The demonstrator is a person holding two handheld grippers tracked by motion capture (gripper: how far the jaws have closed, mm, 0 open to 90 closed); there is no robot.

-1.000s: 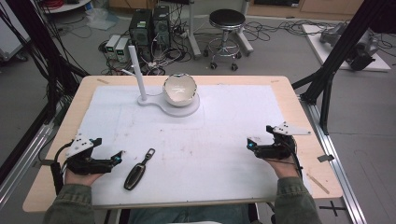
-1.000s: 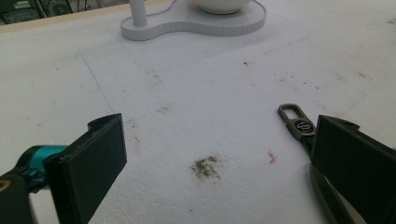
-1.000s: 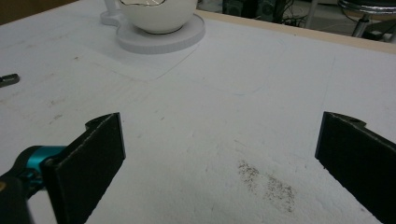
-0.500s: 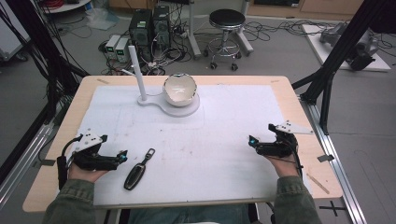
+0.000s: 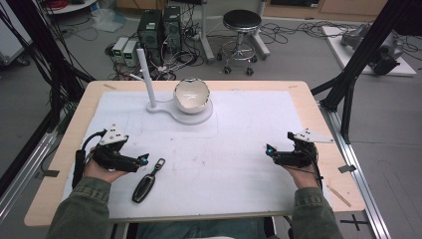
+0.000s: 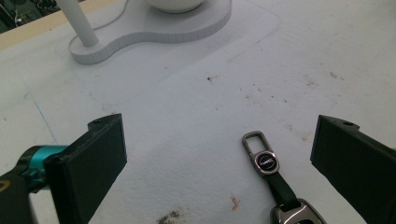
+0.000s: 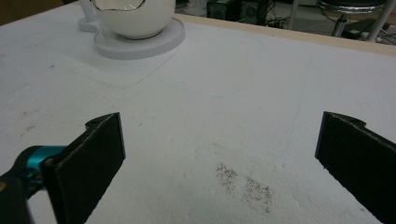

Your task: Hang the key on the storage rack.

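Black car key fob with metal loop flat on the white worktop, well short of the bowl stand, just beside the left gripper. Left jaws spread wide; right gripper jaws spread too, holding nothing. Probably light, rigid, smooth; best pinched across the narrow body, not the loop.

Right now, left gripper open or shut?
Open. In the left gripper view the left gripper has its jaws wide apart, holding nothing; the key fob lies flat on the mat between them, untouched.
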